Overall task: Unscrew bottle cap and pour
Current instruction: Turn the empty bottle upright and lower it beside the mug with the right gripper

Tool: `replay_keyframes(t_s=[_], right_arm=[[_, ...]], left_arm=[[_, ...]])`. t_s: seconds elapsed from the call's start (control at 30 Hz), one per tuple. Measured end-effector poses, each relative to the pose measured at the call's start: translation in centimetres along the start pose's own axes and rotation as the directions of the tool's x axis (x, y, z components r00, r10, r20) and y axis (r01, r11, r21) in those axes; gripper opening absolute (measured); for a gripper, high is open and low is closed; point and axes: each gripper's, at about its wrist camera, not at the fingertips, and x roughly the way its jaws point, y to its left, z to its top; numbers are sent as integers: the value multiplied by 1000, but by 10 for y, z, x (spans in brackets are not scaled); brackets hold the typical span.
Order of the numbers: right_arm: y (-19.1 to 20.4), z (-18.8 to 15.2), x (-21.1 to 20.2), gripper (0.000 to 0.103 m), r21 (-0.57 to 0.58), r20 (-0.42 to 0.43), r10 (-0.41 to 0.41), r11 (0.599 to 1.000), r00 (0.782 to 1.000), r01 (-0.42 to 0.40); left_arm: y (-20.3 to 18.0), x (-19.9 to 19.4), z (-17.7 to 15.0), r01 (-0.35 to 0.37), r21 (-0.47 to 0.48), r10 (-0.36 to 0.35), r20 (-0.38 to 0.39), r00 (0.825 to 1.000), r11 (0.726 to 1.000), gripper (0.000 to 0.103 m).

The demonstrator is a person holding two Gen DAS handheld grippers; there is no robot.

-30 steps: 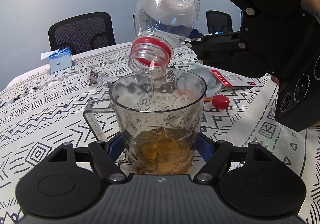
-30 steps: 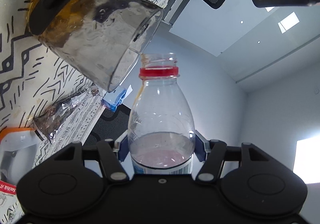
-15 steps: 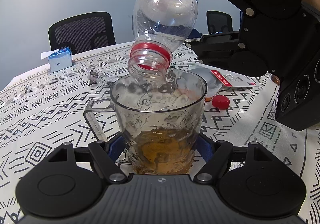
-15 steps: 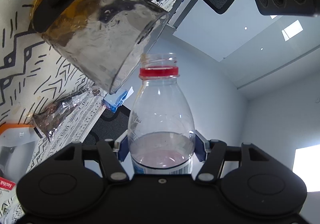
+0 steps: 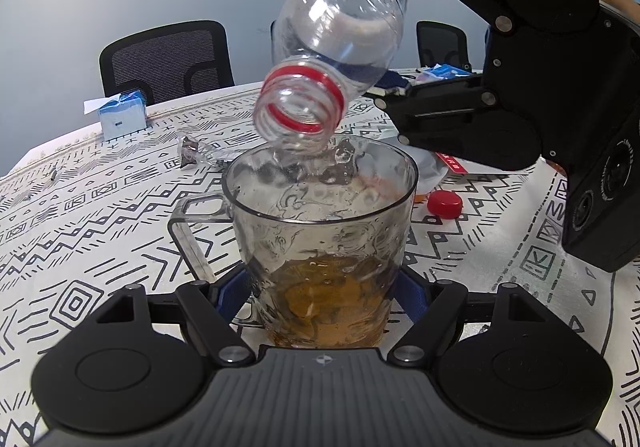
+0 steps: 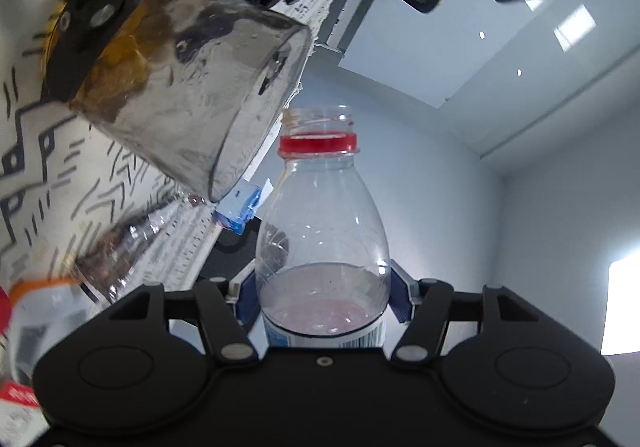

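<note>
Between the left claw (image 5: 320,287) fingers, in the left wrist view: a clear plastic mug (image 5: 320,231) is sitting clamped at its base, blue pads pressing both sides, amber-brown liquid lying in the bottom third. Handle is pointing to the claw's left. Directly above the mug, the bottle (image 5: 336,59) is hanging steeply tilted, open mouth and red neck ring facing down over the far rim. The right claw (image 5: 384,31) is gripping the bottle's body from the upper right, one finger across the top, one below. No stream is showing at the mouth; only droplets clinging to the mug's inner wall. Red cap (image 5: 444,204) is lying on the patterned desk (image 5: 80,215) beyond the claw, to its right, well apart from the mug. A blue carton (image 5: 122,117) is standing far ahead on the left.

Right wrist view: the right claw (image 6: 324,307) is clamping the bottle (image 6: 324,231) around its labelled body, neck pointing straight ahead. Bottle is looking almost empty, a thin film only near the label end. The mug (image 6: 184,103) is appearing ahead and to the claw's left, rim just beside the bottle mouth, the left claw gripping its base.

Progress, as a judgement: uncapping is done, pouring is essentially finishing. Remaining: righting the bottle and setting it down.
</note>
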Motion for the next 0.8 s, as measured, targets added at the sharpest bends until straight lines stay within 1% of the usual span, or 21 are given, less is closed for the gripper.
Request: replay_keyframes(t_s=[0.1, 0.17, 0.23, 0.27, 0.3, 0.37, 0.4, 0.43, 0.5, 0.57, 0.6, 0.63, 0.67, 0.7, 0.77, 0.8], right_arm=[[-8, -4, 3, 65, 158, -13, 53, 986, 999, -50], [-15, -9, 7, 65, 302, -15, 101, 949, 995, -92], [-20, -16, 10, 65, 425, -18, 144, 897, 989, -122], [-24, -21, 12, 65, 498, -17, 169, 856, 985, -138], [-29, -29, 14, 65, 582, -12, 199, 798, 980, -155], [-38, -43, 18, 65, 731, 7, 256, 658, 967, -180], [-43, -52, 20, 65, 799, 25, 280, 571, 960, -188], [-48, -62, 21, 65, 861, 49, 301, 471, 952, -193], [-56, -81, 24, 65, 948, 101, 330, 254, 938, -192], [-61, -100, 25, 65, 984, 155, 338, 30, 928, -175], [-61, -107, 26, 65, 984, 178, 341, -65, 923, -165], [-60, -113, 27, 65, 977, 196, 345, -148, 918, -152], [-59, -119, 29, 65, 966, 209, 346, -219, 914, -138], [-55, -123, 29, 65, 954, 217, 342, -272, 914, -125], [-46, -129, 26, 65, 927, 231, 329, -359, 916, -105], [-43, -132, 27, 65, 915, 241, 328, -392, 913, -100]], left_arm=[[0, 0, 0, -10, 0, 10, 1, 1000, 1000, 75], [1, 0, 1, -13, -5, 13, 1, 1000, 1000, 75], [2, 1, 1, -19, -14, 19, 1, 1000, 1000, 75], [3, 1, 1, -27, -21, 27, 0, 1000, 999, 75], [5, 2, 1, -29, -28, 29, -1, 1000, 999, 75], [8, 2, 1, -33, -40, 33, -3, 999, 999, 75], [8, 2, 2, -36, -43, 36, -3, 999, 998, 75], [8, 2, 2, -37, -45, 37, -3, 999, 998, 75], [8, 2, 2, -38, -45, 38, -4, 999, 998, 76], [9, 3, 2, -40, -48, 40, -7, 999, 998, 78], [10, 3, 2, -40, -49, 40, -8, 999, 998, 78], [10, 3, 3, -39, -50, 39, -8, 999, 998, 78], [11, 2, 3, -37, -51, 36, -9, 999, 998, 78], [11, 3, 3, -35, -53, 34, -11, 999, 998, 79], [13, 4, 3, -33, -59, 32, -15, 999, 998, 80], [14, 4, 3, -32, -62, 31, -19, 999, 998, 81]])
